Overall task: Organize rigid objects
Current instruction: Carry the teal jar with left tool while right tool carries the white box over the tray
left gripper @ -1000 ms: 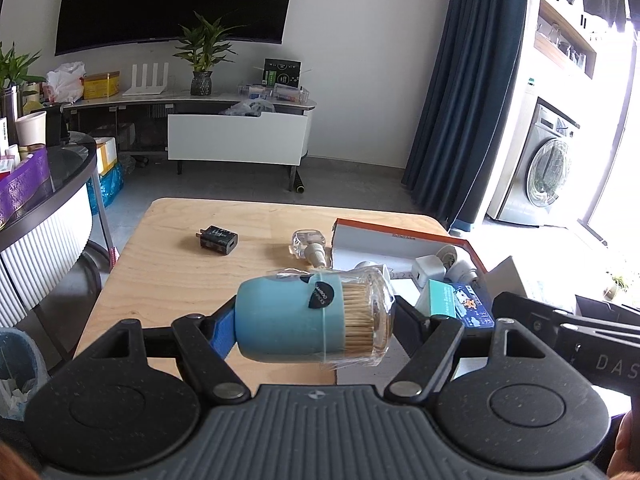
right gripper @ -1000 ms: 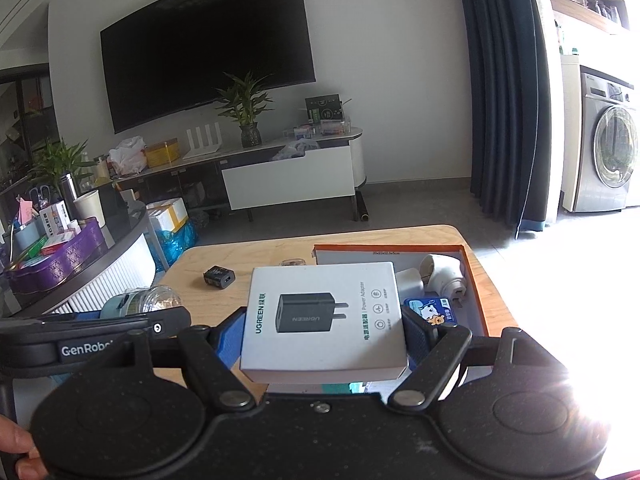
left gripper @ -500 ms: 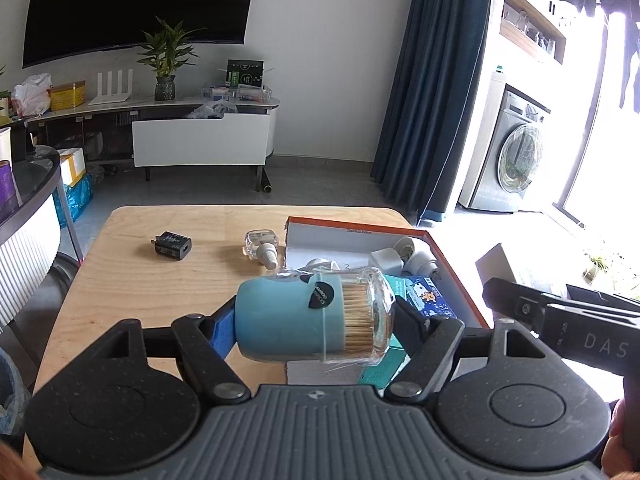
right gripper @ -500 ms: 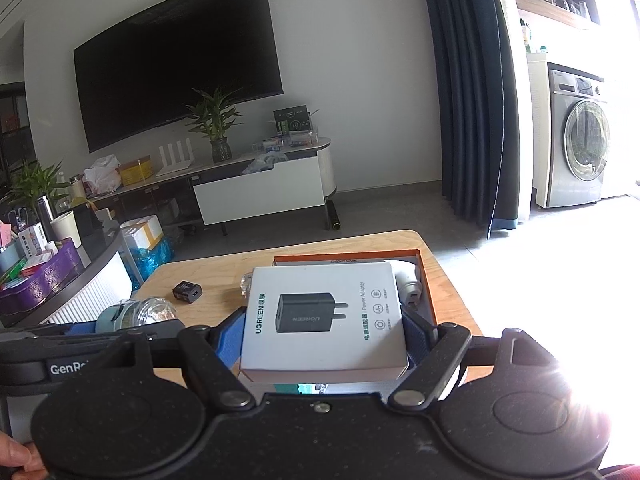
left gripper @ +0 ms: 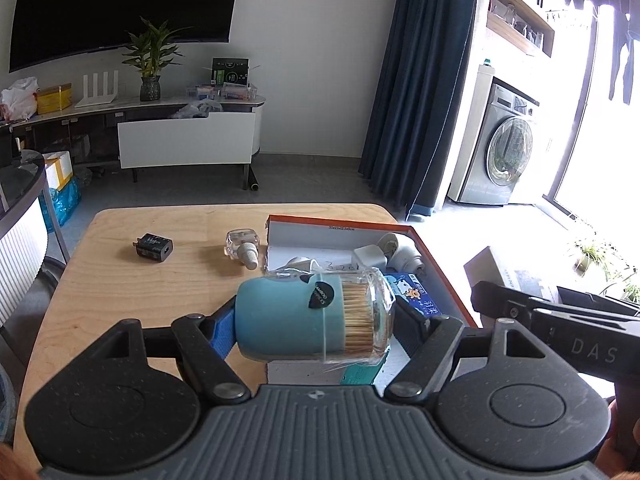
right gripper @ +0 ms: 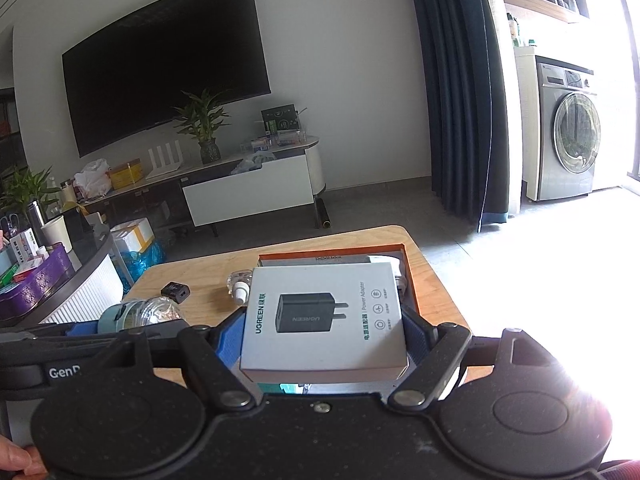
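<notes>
My left gripper (left gripper: 316,316) is shut on a blue toothpick jar (left gripper: 312,316) with a clear lid, held sideways above the near left edge of the orange-rimmed box (left gripper: 440,264). The jar also shows at the left of the right wrist view (right gripper: 140,314). My right gripper (right gripper: 324,328) is shut on a white power adapter box (right gripper: 324,316), held flat over the orange-rimmed box (right gripper: 410,280). Inside that box lie white plugs (left gripper: 370,256) and a blue carton (left gripper: 416,294). A black charger (left gripper: 152,246) and a small clear bottle (left gripper: 242,246) rest on the wooden table (left gripper: 120,292).
A dark curved counter (right gripper: 60,276) with a purple bin stands left of the table. Behind are a TV cabinet (left gripper: 184,140), dark curtain (left gripper: 424,80) and washing machine (left gripper: 508,156). The other gripper's arm (left gripper: 560,320) crosses at the right.
Both grippers have shifted right across the table with their loads; the orange-rimmed box now lies more directly under them. Both grips are unchanged.
</notes>
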Tool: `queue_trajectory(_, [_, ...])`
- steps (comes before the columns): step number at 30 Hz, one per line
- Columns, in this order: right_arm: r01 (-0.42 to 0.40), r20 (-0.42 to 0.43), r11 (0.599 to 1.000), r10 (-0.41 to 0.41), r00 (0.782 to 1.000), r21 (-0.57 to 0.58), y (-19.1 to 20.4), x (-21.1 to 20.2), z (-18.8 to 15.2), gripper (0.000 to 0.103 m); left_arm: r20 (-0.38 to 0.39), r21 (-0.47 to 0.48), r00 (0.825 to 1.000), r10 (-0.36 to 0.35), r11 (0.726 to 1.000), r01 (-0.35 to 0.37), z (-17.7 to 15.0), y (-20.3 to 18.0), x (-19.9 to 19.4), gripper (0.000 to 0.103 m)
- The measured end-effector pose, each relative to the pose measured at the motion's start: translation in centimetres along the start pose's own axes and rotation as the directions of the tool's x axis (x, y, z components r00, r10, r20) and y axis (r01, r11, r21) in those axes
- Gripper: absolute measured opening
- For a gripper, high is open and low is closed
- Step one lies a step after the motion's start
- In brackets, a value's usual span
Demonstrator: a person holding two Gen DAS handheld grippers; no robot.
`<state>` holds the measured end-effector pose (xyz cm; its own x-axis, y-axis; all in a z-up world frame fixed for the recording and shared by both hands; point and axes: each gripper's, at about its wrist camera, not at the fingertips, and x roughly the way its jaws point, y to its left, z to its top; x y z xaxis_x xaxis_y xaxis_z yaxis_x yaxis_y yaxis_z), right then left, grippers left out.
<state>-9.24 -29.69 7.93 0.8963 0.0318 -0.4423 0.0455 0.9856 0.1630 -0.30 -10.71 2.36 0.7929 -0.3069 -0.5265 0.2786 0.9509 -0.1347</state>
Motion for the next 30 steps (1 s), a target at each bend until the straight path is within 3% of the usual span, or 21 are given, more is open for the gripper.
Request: queue_trajectory(30, [0.017, -0.008, 1.0, -0.016, 1.0, 0.018, -0.4, 1.0, 0.3, 0.092, -0.007, 0.019, 1.0, -0.019, 1.0, 0.019, 0.8, -0.9, 1.3, 0.077])
